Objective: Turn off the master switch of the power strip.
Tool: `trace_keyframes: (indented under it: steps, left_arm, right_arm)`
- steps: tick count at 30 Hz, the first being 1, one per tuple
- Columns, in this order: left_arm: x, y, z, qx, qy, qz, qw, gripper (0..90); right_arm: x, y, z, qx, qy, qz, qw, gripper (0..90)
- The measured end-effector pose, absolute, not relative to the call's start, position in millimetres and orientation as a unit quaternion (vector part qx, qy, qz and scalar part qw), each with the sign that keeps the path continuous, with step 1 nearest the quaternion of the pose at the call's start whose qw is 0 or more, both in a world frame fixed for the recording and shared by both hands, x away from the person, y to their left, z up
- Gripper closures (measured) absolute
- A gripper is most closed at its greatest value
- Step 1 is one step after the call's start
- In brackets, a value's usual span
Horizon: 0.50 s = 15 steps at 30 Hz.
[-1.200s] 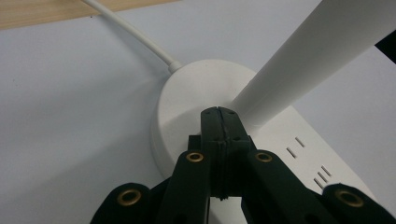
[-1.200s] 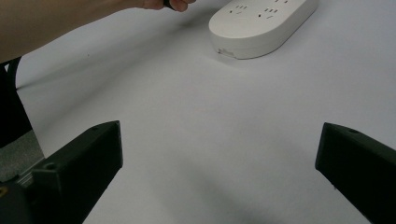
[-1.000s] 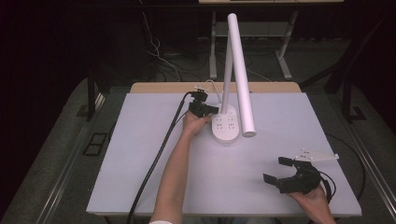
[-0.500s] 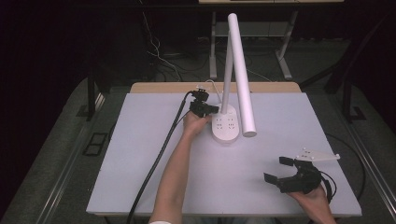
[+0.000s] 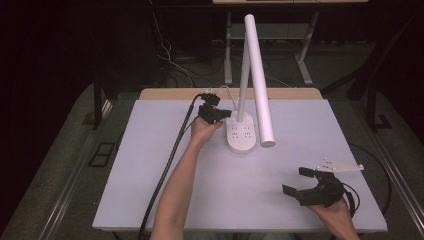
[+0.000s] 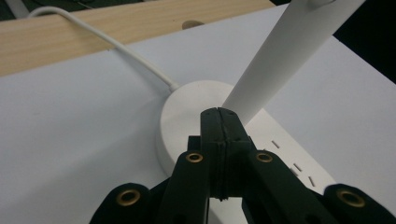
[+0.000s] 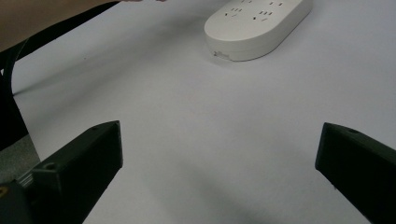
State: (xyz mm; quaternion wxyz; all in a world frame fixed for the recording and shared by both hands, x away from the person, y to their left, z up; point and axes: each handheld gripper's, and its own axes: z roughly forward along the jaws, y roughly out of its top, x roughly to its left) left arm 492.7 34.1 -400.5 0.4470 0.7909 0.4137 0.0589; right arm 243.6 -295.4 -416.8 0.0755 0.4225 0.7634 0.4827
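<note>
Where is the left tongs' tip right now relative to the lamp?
In the high view the left tongs sit at the left end of the lamp base, shut with nothing between them, tip over the base near the lamp's white stem.

No readable text anywhere; small mark on lamp base (image 7: 257, 29) edge, perhaps print, too blurred.

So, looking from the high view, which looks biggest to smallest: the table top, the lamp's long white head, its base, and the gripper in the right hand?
1. Table top.
2. Lamp head.
3. and 4. Lamp base and right gripper: too alike to rank, and the gripper sits nearer the camera.
</note>
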Motion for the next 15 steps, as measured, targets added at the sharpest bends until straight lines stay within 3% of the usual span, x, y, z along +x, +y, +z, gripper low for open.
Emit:
trace_keyframes:
  steps: [15]
  left_arm:
    - [473.5, 75.5, -376.1, 0.774, 0.423, 0.080, 0.464, 89.4]
  right_arm:
    - [244.3, -296.3, -417.4, 0.424, 0.762, 0.482, 0.079, 0.0]
